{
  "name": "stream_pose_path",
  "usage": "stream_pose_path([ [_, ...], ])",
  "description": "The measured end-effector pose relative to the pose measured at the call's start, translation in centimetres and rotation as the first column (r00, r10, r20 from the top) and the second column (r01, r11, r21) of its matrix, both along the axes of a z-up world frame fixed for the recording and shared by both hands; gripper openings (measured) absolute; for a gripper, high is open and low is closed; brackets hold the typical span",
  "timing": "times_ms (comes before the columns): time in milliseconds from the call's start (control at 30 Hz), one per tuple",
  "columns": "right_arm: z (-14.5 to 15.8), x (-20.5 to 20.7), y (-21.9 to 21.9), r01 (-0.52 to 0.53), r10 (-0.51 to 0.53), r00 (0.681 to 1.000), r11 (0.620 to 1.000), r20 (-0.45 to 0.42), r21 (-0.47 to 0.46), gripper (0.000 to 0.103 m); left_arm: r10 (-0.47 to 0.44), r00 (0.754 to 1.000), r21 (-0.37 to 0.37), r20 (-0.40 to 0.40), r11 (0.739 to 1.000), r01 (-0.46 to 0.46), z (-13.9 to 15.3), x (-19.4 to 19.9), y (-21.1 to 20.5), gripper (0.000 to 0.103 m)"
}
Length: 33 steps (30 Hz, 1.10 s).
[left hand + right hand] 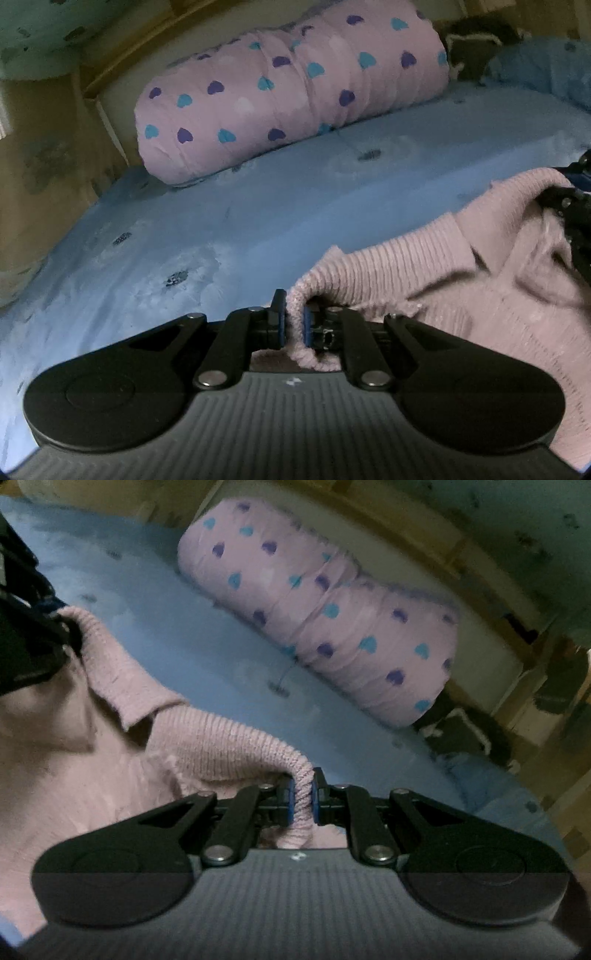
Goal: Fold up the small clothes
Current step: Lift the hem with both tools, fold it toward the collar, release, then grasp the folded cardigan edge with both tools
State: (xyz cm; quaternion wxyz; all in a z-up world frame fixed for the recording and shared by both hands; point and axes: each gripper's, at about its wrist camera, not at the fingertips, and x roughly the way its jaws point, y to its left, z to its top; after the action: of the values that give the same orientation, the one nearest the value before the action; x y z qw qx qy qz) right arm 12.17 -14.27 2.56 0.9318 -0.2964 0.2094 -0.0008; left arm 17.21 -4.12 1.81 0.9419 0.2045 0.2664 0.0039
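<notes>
A small pink knitted sweater (461, 280) with a ribbed collar is held over a blue bed sheet (184, 229). My left gripper (294, 323) is shut on a ribbed edge at the sweater's left side. My right gripper (303, 799) is shut on a ribbed edge at the sweater's (92, 746) right side. The right gripper also shows in the left wrist view (576, 206) at the far right, and the left gripper shows in the right wrist view (26, 620) at the far left. The sweater's lower part is hidden behind the grippers.
A rolled pink duvet with purple and teal hearts (295, 92) lies at the far side of the bed, also in the right wrist view (332, 620). A dark item with white cord (461, 731) lies beside it. A wooden bed frame (110, 70) borders the mattress.
</notes>
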Motion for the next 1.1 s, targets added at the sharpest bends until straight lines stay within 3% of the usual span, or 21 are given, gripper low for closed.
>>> stream_pose_path([
  [100,-1.4,1.0,-0.3,0.019,-0.018,0.998,1.000,-0.059,0.023,0.014,-0.004,1.000,0.030,0.005,1.000,0.003,-0.4,-0.3,-0.4,0.013],
  [167,-1.6,1.4,-0.7,0.034,-0.029,0.997,0.998,-0.072,0.060,0.014,0.007,1.000,0.027,-0.005,1.000,-0.007,0.1,-0.6,-0.5,0.020],
  [233,-1.0,1.7,-1.0,0.045,-0.036,0.995,0.994,-0.092,0.096,0.015,0.019,1.000,0.009,-0.011,1.000,-0.019,1.2,-0.9,-0.2,0.042],
  [300,-0.2,1.7,-1.4,0.052,-0.038,0.994,0.989,-0.106,0.136,0.018,0.026,1.000,-0.008,-0.003,1.000,-0.026,2.5,-1.7,0.2,0.055],
  [433,2.1,0.6,-2.6,0.051,-0.030,0.994,0.977,-0.102,0.208,0.035,0.024,1.000,-0.029,0.015,0.999,-0.024,5.2,-4.0,1.2,0.067],
  [700,6.1,-3.0,-5.2,0.044,-0.006,0.992,0.955,-0.129,0.295,0.036,-0.065,0.998,-0.127,-0.005,0.990,0.064,7.2,-9.0,1.8,0.076],
  [767,6.4,-3.8,-5.5,0.005,0.044,0.988,0.951,-0.151,0.310,0.045,-0.104,0.994,-0.143,-0.030,0.985,0.099,6.8,-9.4,1.5,0.076],
  [833,6.4,-4.5,-5.4,-0.031,0.079,0.986,0.952,-0.146,0.304,0.062,-0.135,0.990,-0.127,-0.041,0.984,0.129,5.9,-9.6,1.0,0.076],
  [1100,3.7,-4.8,-4.6,-0.146,0.196,0.956,0.963,-0.217,0.224,0.062,-0.234,0.965,-0.085,-0.119,0.971,0.225,3.2,-9.6,1.0,0.076],
])
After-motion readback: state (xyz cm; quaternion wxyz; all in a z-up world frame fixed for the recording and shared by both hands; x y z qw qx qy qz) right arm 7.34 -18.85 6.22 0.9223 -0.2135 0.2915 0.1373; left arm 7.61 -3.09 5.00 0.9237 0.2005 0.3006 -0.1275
